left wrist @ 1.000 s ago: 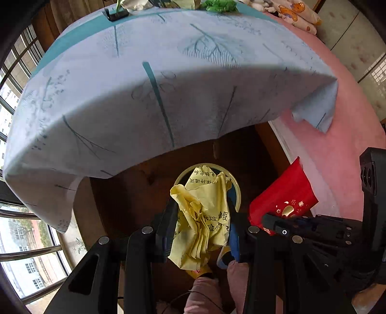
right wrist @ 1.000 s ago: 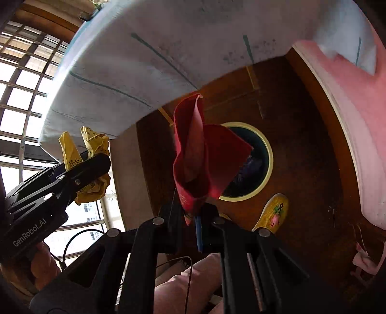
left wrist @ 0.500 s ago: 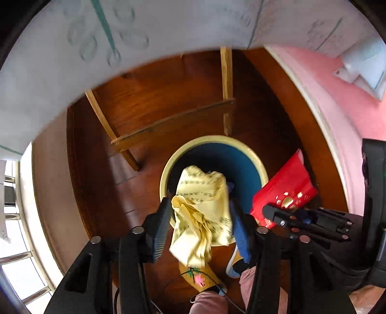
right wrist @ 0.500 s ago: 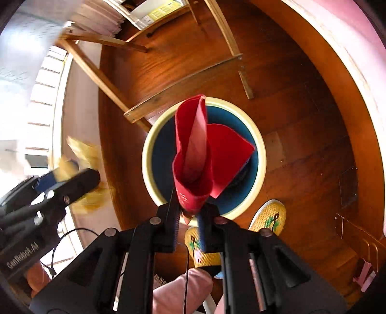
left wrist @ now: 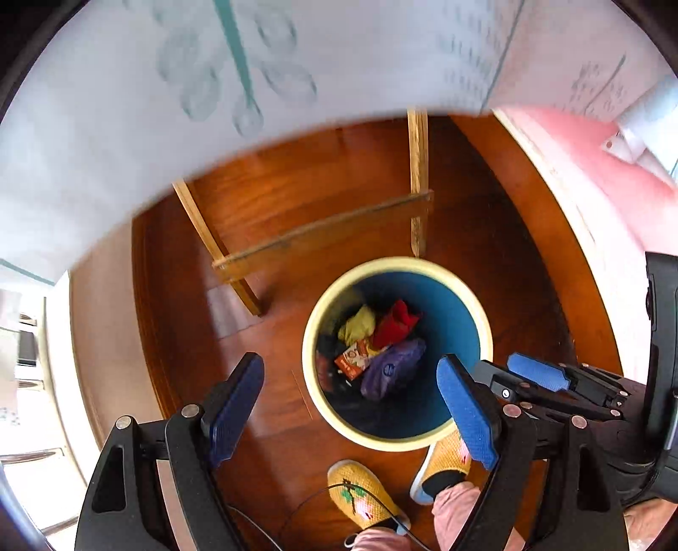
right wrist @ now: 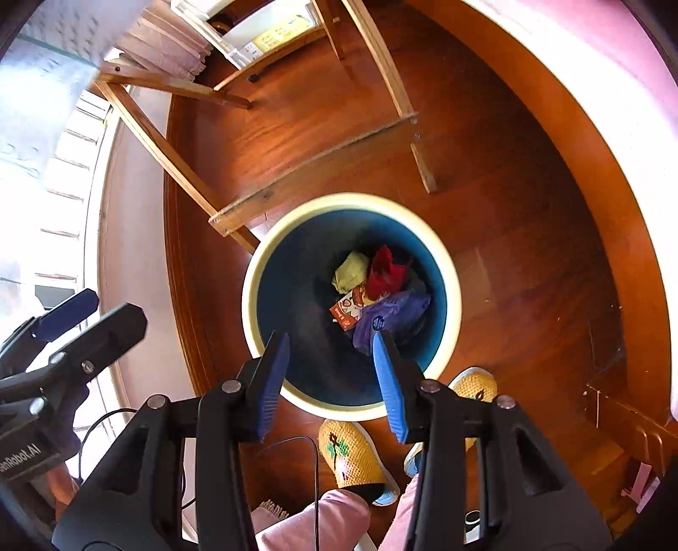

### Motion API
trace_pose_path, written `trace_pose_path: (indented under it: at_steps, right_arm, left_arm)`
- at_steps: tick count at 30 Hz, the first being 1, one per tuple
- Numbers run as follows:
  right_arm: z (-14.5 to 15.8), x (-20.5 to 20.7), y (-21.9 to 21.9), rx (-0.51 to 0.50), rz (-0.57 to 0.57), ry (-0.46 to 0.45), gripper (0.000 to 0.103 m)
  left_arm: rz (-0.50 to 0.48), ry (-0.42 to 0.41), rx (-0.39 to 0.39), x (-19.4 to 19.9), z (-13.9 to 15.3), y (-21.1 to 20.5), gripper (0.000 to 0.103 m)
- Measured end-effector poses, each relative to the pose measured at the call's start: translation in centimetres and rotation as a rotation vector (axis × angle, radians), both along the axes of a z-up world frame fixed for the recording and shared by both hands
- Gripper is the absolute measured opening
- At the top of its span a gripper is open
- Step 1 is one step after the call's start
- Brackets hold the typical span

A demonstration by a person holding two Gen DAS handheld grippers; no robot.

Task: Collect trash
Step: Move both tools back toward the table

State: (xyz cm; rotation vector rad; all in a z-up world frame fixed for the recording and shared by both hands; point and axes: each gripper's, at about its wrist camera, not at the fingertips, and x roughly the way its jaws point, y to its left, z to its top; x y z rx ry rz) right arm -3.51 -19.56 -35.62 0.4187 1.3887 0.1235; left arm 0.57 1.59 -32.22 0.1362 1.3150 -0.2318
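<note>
- Left wrist view: the left gripper (left wrist: 351, 398) is wide open and holds nothing. It hangs over the near-left part of the bin (left wrist: 479, 322).
- The bin stands upright on the brown wood floor (left wrist: 296, 237), with its round mouth facing up at the camera. It is blue inside with a pale yellow rim.
- The trash lies at the bottom of the bin: a yellow paper ball (left wrist: 358, 325), a red wrapper (left wrist: 396, 323), a purple bag (left wrist: 394, 368) and a small orange box (left wrist: 355, 360), all piled close and touching.
- Only this view shows the right gripper (left wrist: 534, 377) from the side, low at the right — its blue pad sits just beside the bin's rim.
- A big white cloth with blue-green lines (left wrist: 237, 84) hangs over the top and hides the floor behind it. A wooden table leg frame (left wrist: 322, 231) stands just behind the bin.
- Right wrist view: the right gripper (right wrist: 330, 377) is open too, with nothing in it, over the near side of the bin (right wrist: 447, 271).
- Here the red wrapper (right wrist: 383, 271) stands tall and points up, the yellow paper ball (right wrist: 349, 271) is beside it, and the purple bag (right wrist: 392, 315) lies long-ways toward the right.
- Only this view shows a low shelf with papers (right wrist: 258, 34) far behind the wooden frame (right wrist: 313, 167), and the left gripper (right wrist: 70, 326) at the left edge — I cannot tell its jaws from here.
- Two yellow shoes (right wrist: 351, 455) and pink trouser legs (right wrist: 318, 525) are at the bottom, close to the bin.
</note>
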Motion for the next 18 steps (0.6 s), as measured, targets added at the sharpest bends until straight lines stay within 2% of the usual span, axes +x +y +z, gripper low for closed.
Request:
trace_pose_path:
  at_steps: [6,18]
  right_arm:
    - [5.0,0.4,-0.6,-0.025,-0.013,-0.029,0.038]
    - [18.9,-1.9,0.0,-0.015,0.016,-0.079,0.038]
  left_arm:
    - [0.029,-0.055,-0.007,0.0,5.1,0.6,0.085]
    - [0.022,-0.119,-0.019,-1.5,19.7,2.5,0.085]
